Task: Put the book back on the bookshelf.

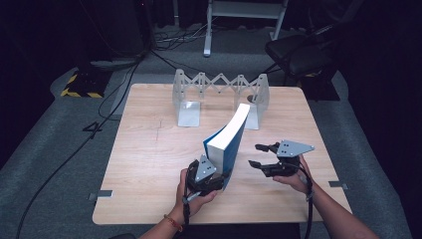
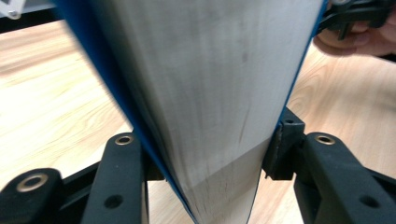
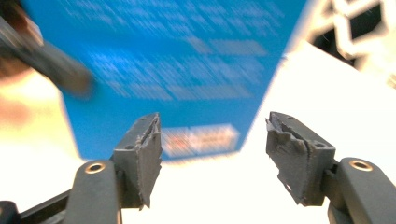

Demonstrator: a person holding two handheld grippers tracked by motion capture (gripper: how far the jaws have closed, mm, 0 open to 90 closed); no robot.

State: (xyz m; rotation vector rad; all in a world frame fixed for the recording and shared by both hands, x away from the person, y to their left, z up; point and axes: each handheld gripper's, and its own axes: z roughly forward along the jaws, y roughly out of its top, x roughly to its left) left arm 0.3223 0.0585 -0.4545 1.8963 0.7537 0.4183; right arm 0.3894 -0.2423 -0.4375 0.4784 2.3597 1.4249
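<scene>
Dark floor and cables lie all around your light wooden table (image 1: 149, 149). At the far side of the table stands a grey metal rack (image 1: 219, 94) with zigzag bars.

Your left claw (image 1: 215, 175) is near the front edge of the table. It holds the blue book (image 1: 229, 142) by its bottom end. The book stands up from the claw and leans over toward the far right, with its top near the rack. In the left gripper view you can see the white page edges (image 2: 205, 93) between the two black jaws, and both pads press on the blue covers.

Your right claw (image 1: 258, 155) is just to the right of the book, close to it but not touching. Its jaws stand apart with nothing between them. In the right gripper view the blue cover (image 3: 177, 70) fills the space ahead of the grey pads (image 3: 144, 154), and that picture is blurry.
</scene>
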